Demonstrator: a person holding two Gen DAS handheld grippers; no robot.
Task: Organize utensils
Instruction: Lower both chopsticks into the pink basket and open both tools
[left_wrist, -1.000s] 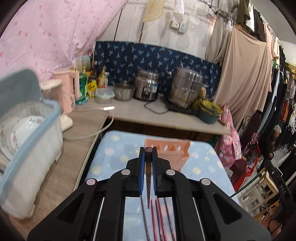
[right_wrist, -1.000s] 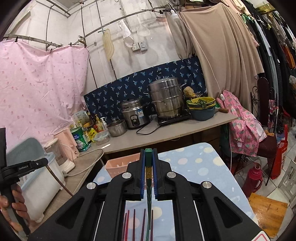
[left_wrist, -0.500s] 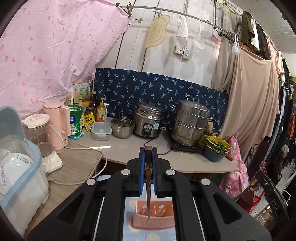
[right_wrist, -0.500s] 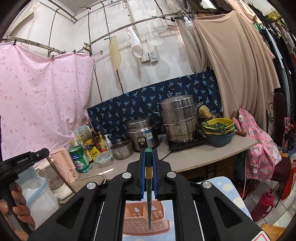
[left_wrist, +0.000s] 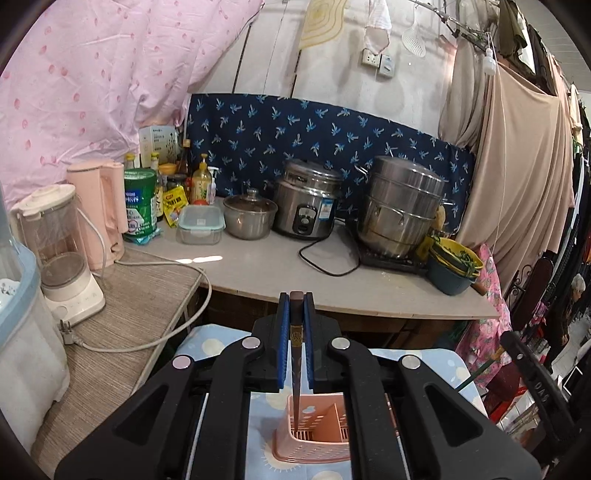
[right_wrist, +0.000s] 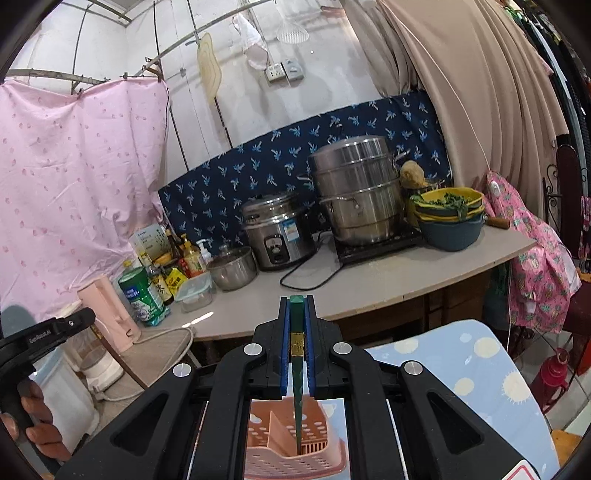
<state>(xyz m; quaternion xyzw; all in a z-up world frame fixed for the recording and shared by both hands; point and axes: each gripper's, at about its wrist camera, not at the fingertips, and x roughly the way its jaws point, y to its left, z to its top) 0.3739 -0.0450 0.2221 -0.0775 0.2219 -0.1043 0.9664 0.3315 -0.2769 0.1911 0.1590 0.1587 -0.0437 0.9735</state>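
My left gripper (left_wrist: 296, 306) is shut on a dark brown chopstick (left_wrist: 296, 365) that hangs tip down into the left compartment of a pink slotted utensil basket (left_wrist: 314, 441). My right gripper (right_wrist: 296, 308) is shut on a green chopstick (right_wrist: 297, 398), its tip inside the right compartment of the same pink basket (right_wrist: 295, 454). The basket stands on a blue dotted table (right_wrist: 469, 365). At the left edge of the right wrist view, a hand (right_wrist: 26, 424) grips the left gripper's black handle.
Beyond the table runs a counter (left_wrist: 280, 269) with a rice cooker (left_wrist: 308, 201), a steel steamer pot (left_wrist: 402, 212), a small pot, bottles, and stacked bowls (left_wrist: 452, 269). A blender (left_wrist: 61, 258), a pink kettle and a white bin stand on a side shelf at left.
Both grippers have moved forward over the table and lowered. The pink basket has come close under them, and each chopstick's tip has gone from above the table into the basket.
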